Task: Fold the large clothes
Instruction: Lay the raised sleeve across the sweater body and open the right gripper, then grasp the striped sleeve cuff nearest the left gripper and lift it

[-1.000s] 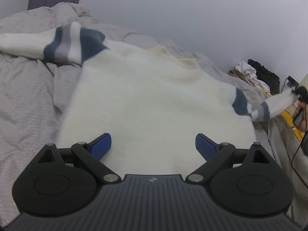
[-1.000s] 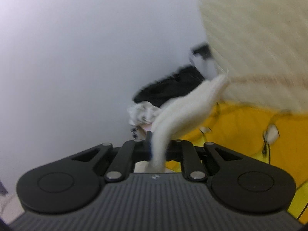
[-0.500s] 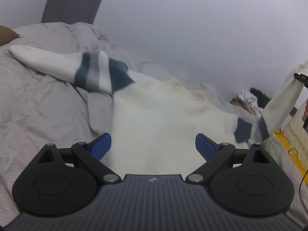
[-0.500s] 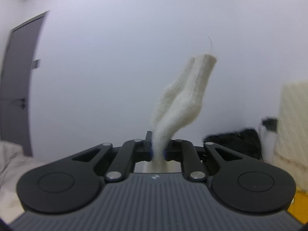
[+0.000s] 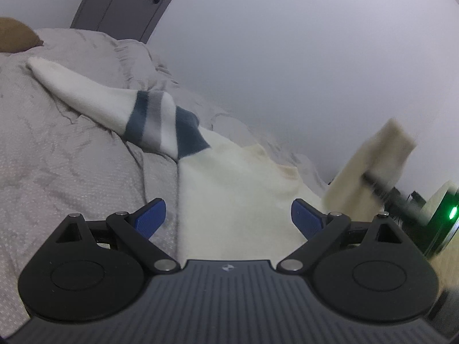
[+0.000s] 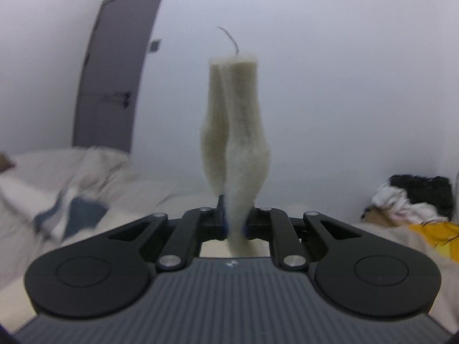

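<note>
Holding: my right tongs (image 6: 234, 229) are pinching the sweater's cuff (image 6: 233, 132), which stands straight up out of the tips.
Right tongs: pressed together on that cuff; a loose thread sticks out of its top edge.
Left tongs: my left tongs (image 5: 228, 218) are spread wide, blue pads (image 5: 150, 218) well apart, nothing between them.
Left tongs position: hovering over the sweater's lower body, one pad over the duvet's side, the other over the cream knit.
Sweater: the sweater (image 5: 235, 189) lies flat on the bed, cream body running away from me, neck at the far end.
Far sleeve: the sleeve (image 5: 114, 111) stretches out to the left across the duvet, with navy and grey stripes near the shoulder.
Lifted sleeve: seen from my left tongs, the held cuff is up in the air at the right, blurred, with my right tongs under it.
Bed: the duvet (image 5: 57, 157) is grey and rumpled; a brown pillow (image 5: 14, 35) peeks in at the far left.
Room: a grey door (image 6: 114, 66) stands behind the bed; a clothes pile (image 6: 410, 197), black and white, sits at the right near something yellow (image 6: 439, 238).
Light: a green light (image 5: 452, 213) glows at the right edge of my left view.
</note>
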